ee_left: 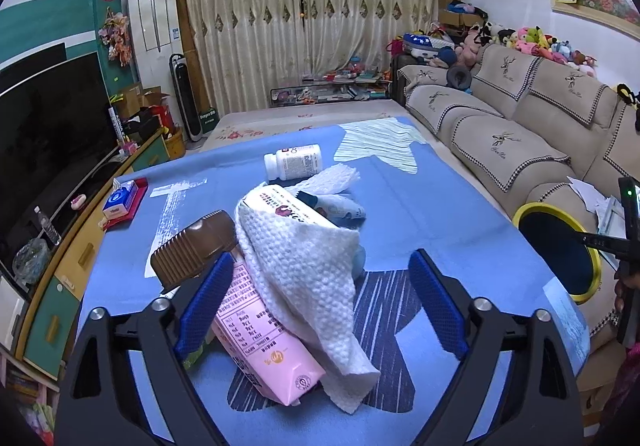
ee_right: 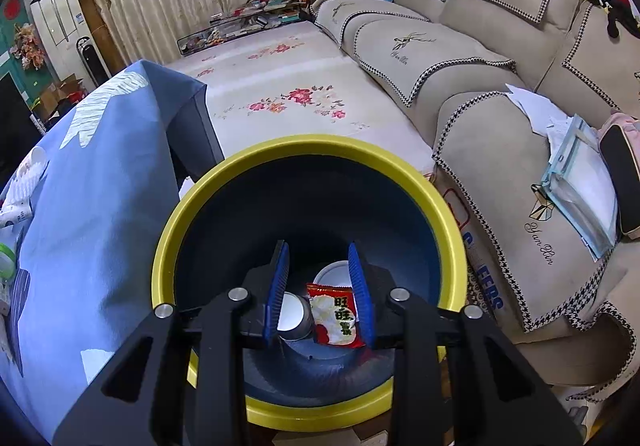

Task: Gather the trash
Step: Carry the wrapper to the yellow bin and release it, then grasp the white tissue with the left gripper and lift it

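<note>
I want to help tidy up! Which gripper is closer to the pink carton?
Left. The left gripper hangs open right over the pink carton on the blue table. The right gripper is away at the yellow-rimmed bin beside the table.

The paper towel looks rough and dimpled, the pink carton smooth. The snack packet is glossy plastic, the tablecloth matt cloth.

Yellow-rimmed navy bin, pink carton.
</note>
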Demonstrator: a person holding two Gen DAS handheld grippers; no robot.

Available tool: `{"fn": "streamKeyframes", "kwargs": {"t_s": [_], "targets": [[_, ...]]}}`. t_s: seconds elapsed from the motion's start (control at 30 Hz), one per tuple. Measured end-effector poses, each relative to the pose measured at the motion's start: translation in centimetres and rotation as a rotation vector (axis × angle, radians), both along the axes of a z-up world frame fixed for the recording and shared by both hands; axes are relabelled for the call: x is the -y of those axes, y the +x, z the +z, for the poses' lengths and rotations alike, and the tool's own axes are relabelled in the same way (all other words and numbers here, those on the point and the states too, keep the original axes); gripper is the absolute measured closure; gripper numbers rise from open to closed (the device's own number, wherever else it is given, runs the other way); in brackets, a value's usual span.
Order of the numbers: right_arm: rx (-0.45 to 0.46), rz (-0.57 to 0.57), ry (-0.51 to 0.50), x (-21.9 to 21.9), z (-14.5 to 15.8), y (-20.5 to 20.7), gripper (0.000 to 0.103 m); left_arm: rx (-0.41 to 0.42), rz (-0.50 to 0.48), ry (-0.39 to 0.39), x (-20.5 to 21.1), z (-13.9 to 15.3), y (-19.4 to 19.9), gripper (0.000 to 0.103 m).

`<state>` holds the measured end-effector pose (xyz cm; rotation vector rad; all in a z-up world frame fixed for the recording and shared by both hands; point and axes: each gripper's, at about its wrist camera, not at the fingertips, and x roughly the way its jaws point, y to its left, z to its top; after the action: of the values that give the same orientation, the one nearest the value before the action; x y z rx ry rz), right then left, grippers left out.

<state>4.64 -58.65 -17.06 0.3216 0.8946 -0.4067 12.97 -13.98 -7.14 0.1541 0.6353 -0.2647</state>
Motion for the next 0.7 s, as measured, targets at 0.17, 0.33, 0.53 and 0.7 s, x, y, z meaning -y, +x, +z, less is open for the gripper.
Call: {"fn": "streamKeyframes", "kwargs": {"t_s": [0.17,0.33,0.53,0.7], "targets": [[0.003,0.012,0.011,-0.2,-0.1,0.2,0.073,-0.016,-0.007,0.006,-0.2,-0.3,0.6,0.025],[0.009,0.021,0.019,-0.3,-0.1,0.3,0.073,-0.051,-0.024,0.013,-0.4,-1.1,1.1,0.040],[0.012,0.032,0.028,-0.4,-0.1,0.3,0.073,-0.094,-0.026,0.021,-1.0,-2.3,1.3,0.075],[0.017,0.046,0.037,-0.6,0.0,0.6,0.073,-0.093,-0.088,0.012,-0.9,-2.1,0.6,0.099]]}}
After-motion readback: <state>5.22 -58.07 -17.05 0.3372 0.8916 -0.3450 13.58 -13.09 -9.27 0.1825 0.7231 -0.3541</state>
